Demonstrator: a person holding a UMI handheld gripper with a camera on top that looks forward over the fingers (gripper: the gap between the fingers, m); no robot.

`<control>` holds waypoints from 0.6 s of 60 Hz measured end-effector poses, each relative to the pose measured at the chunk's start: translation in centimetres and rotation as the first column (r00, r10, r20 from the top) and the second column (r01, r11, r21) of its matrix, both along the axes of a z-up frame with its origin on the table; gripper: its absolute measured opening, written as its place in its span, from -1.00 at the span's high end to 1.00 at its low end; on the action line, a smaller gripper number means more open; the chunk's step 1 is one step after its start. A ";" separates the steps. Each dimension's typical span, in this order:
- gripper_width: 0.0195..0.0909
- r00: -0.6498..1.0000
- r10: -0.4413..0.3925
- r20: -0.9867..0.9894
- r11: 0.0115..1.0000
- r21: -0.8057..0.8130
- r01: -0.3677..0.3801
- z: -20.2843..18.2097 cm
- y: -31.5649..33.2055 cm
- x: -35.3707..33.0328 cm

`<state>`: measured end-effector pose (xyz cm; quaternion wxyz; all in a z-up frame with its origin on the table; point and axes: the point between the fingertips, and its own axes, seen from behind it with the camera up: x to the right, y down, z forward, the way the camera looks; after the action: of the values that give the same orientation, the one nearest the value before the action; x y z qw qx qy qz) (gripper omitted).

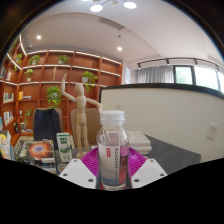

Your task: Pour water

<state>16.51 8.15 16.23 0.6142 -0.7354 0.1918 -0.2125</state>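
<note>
A clear plastic water bottle [112,150] with a white cap and a red-and-white label stands upright between my fingers, lifted well above the table. My gripper [112,163] is shut on the bottle, its magenta pads [91,160] pressing its lower body from both sides. The bottle holds some water low down. No cup or other vessel shows in this view.
A wooden artist's mannequin [77,108] stands on the table behind the bottle, to its left. Books and small items [40,148] lie on the table [60,152] at the left. A shelf wall with plants [60,80] is behind; a white partition [170,115] is to the right.
</note>
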 end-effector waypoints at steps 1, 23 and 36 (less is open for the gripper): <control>0.48 1.000 -0.003 -0.003 1.000 -0.004 0.003 0.0 0.2 0.2; 0.40 0.997 0.032 -0.073 0.999 0.026 -0.030 -6.0 2.9 1.8; -0.49 0.991 0.056 -0.122 0.998 0.004 -0.056 -7.8 2.7 1.4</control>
<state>17.94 10.90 8.43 0.6071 -0.7520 0.2087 -0.1497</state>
